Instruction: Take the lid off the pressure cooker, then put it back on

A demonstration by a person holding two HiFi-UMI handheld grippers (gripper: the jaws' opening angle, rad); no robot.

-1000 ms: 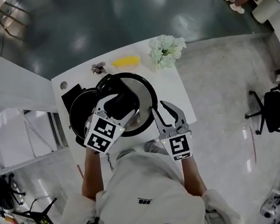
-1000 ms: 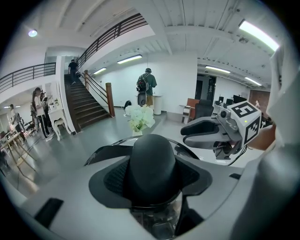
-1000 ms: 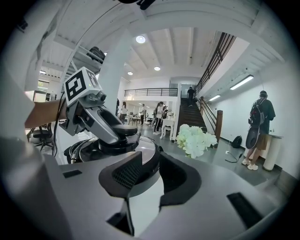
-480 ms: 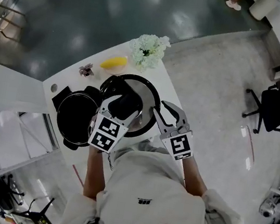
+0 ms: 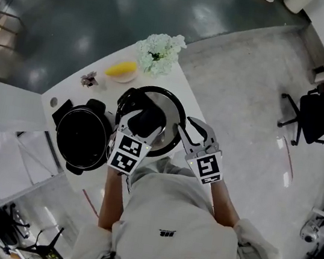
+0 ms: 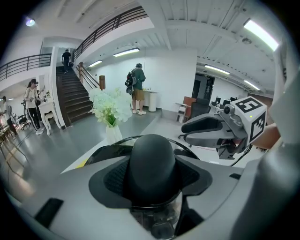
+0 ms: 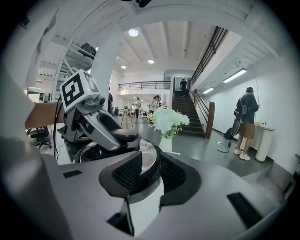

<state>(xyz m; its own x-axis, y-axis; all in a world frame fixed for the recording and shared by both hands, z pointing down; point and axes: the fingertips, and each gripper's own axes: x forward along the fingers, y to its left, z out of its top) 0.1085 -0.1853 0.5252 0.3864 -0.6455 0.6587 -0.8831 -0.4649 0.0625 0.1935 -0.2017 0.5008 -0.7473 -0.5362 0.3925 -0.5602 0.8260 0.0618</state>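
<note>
Since a second ago the lid has come clear of the pot: it then overlapped the pot's right edge, and now the two show side by side with a gap between them.

The left hand-held gripper (image 5: 142, 124) is clamped on the black dome knob (image 6: 152, 161) at the middle of the round silver, black-rimmed pressure cooker lid (image 5: 167, 105), one pad on each side of the knob. The right hand-held gripper (image 7: 149, 168) is just to its right, at the lid's right edge, and the rim sits pinched between its ribbed black pads. Between them the two carry the lid about level over the white bench (image 5: 183, 92).

Left of the left hand-held gripper, the round black pressure cooker pot (image 5: 81, 137) stands open on the bench, close beside the lid but not under it. Beyond both grippers, at the bench's far corner, a bunch of white flowers (image 5: 159, 51) stands in a pale vase. Left of that lie a yellow object (image 5: 121, 69) on a small dish and a small brownish thing (image 5: 89, 79).

Off to the right of the right hand-held gripper, well apart on the pale floor, stands a black office chair (image 5: 310, 116). Farther off, a staircase (image 7: 187, 112) climbs to a railed gallery.
</note>
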